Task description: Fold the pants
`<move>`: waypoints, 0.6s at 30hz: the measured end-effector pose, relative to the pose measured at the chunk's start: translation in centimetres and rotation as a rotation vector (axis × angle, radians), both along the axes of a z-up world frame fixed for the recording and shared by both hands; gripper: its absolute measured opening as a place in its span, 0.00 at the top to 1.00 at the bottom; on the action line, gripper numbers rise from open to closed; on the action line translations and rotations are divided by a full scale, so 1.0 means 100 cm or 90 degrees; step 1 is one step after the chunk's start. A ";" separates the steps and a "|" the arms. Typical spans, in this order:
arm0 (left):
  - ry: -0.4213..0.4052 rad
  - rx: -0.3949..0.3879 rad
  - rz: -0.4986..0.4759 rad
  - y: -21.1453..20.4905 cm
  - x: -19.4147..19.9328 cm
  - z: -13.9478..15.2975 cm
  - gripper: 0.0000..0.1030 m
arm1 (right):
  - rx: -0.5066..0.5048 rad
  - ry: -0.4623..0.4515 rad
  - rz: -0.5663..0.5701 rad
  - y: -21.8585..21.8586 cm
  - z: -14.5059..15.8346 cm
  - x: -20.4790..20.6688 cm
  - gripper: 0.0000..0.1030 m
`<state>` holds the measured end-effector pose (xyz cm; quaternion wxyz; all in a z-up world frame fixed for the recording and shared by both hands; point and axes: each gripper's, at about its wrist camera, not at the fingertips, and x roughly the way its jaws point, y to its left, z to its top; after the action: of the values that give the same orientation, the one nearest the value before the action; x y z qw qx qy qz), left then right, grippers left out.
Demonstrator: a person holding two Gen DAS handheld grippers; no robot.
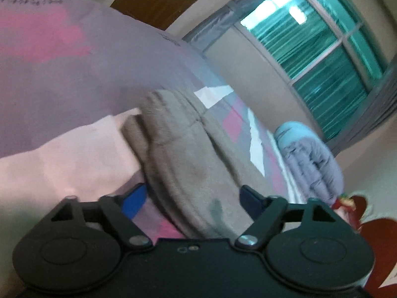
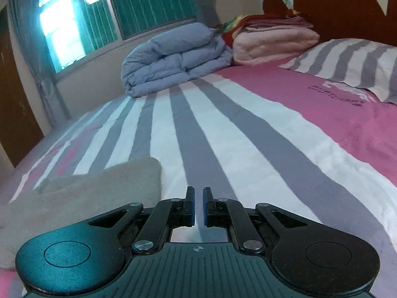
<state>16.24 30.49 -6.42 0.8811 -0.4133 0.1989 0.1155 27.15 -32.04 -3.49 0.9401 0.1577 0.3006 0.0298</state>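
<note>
The grey-brown pants [image 1: 188, 154] lie folded in thick layers on the striped bed sheet [image 1: 238, 121]. In the blurred, tilted left wrist view my left gripper [image 1: 193, 187] straddles their near end. Its jaws stand apart, with a strip of sheet showing between the left blue pad [image 1: 135, 200] and the fabric. In the right wrist view a corner of the pants [image 2: 99, 188] lies low at the left. My right gripper [image 2: 198, 190] hovers over the sheet [image 2: 223, 129] just right of that corner, its pads barely parted and holding nothing.
A folded blue duvet [image 2: 173, 59] and a stack of pink blankets [image 2: 273, 42] sit at the far side of the bed, with a striped pillow [image 2: 347, 64] at the right by the dark headboard [image 2: 335, 5]. A pale pink cloth [image 1: 74, 149] lies left of the pants.
</note>
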 end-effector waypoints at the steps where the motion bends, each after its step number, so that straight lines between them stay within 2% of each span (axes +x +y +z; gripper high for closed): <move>1: -0.012 -0.014 0.002 0.007 -0.002 -0.005 0.44 | 0.000 0.003 -0.006 -0.001 0.000 -0.001 0.84; 2: -0.020 -0.027 0.006 0.012 -0.002 -0.009 0.56 | 0.003 0.004 -0.007 0.000 0.000 -0.003 0.63; 3: -0.026 -0.045 0.012 0.020 -0.002 -0.014 0.61 | 0.005 0.004 -0.006 0.000 0.000 -0.001 0.46; 4: -0.036 -0.069 0.018 0.029 0.000 -0.020 0.65 | 0.005 0.003 -0.005 0.001 0.000 0.000 0.43; 6: -0.053 -0.095 0.010 0.040 0.007 -0.025 0.66 | 0.002 0.001 0.001 0.003 0.001 -0.001 0.42; 8: -0.048 -0.085 -0.007 0.044 0.019 -0.024 0.65 | -0.001 -0.006 0.015 0.007 0.003 -0.004 0.42; 13: -0.063 -0.098 -0.020 0.054 0.043 -0.026 0.58 | -0.022 -0.001 0.027 0.014 -0.003 0.003 0.42; 18: -0.099 -0.139 -0.026 0.064 0.052 -0.035 0.57 | -0.041 0.013 0.027 0.019 -0.009 0.009 0.42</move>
<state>21.41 36.90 -9.94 0.8460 -0.5099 0.1498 0.0425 28.01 -30.18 -4.40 0.9409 0.1211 0.3139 0.0382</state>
